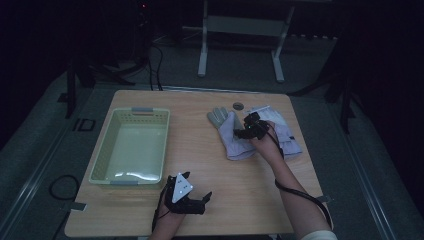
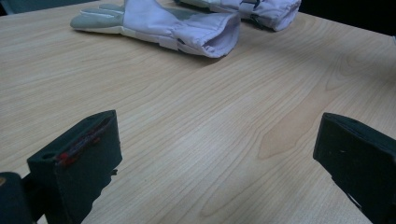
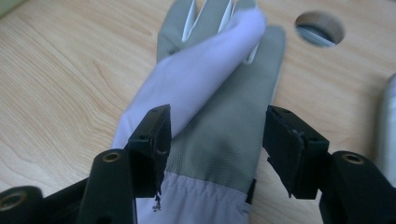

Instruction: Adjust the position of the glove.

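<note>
Right gripper view: the right gripper [image 3: 212, 144] straddles the near glove [image 3: 219, 126], jaws partly open and not yet pinching, its long axis running straight ahead; the left gripper [image 1: 192, 192], jaws wide and empty, sits well apart.

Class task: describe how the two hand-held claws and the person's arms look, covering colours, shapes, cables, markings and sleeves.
Both claws are black. The left claw carries a grey three-cornered plate; one of its blocky jaws bears red marks. The right claw shows a small green light and trails a black cable along the forearm. A pale sleeve edge shows at the right elbow.
</note>
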Tool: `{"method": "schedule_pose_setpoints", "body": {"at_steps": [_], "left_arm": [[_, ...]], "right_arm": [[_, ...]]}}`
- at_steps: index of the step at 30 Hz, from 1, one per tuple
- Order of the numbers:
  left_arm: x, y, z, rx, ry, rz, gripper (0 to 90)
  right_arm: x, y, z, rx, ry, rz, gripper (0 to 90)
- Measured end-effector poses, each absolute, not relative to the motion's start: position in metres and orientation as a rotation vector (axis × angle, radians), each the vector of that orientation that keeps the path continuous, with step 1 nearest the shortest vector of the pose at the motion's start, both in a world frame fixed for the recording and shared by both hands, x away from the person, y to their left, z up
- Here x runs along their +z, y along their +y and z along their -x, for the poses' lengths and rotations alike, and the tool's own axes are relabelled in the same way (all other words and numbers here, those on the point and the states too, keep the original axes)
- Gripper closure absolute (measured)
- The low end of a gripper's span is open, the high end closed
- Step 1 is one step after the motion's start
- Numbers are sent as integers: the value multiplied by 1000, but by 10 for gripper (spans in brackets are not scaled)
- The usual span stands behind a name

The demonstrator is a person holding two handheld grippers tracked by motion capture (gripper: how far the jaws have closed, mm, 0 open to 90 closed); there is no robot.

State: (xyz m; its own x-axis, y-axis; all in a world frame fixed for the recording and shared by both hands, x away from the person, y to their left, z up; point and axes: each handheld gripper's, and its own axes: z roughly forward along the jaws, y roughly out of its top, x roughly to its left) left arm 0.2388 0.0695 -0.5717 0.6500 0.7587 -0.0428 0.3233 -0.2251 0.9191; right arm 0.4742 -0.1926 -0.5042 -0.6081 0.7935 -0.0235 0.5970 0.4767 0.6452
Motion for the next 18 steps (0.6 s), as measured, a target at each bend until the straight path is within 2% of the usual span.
{"method": "schedule_pose_setpoints", "body": {"at_steps": [5,6,9,18], "left_arm": [[-572,69,-239,517,870,-1812,11],[-572,70,-239,518,868,-1813,11],[-572,70,-239,514,869,-1812,11],[-572,70,-239,513,871,-1812,12]], "right_arm": [[-518,-191,-479,826,2413,-1190,420],[-526,-192,-482,802,2424,-1193,459],[-535,-194,-484,808,2446,-1224,491],[-538,-190,-483,775,2472,-1170,587]]}}
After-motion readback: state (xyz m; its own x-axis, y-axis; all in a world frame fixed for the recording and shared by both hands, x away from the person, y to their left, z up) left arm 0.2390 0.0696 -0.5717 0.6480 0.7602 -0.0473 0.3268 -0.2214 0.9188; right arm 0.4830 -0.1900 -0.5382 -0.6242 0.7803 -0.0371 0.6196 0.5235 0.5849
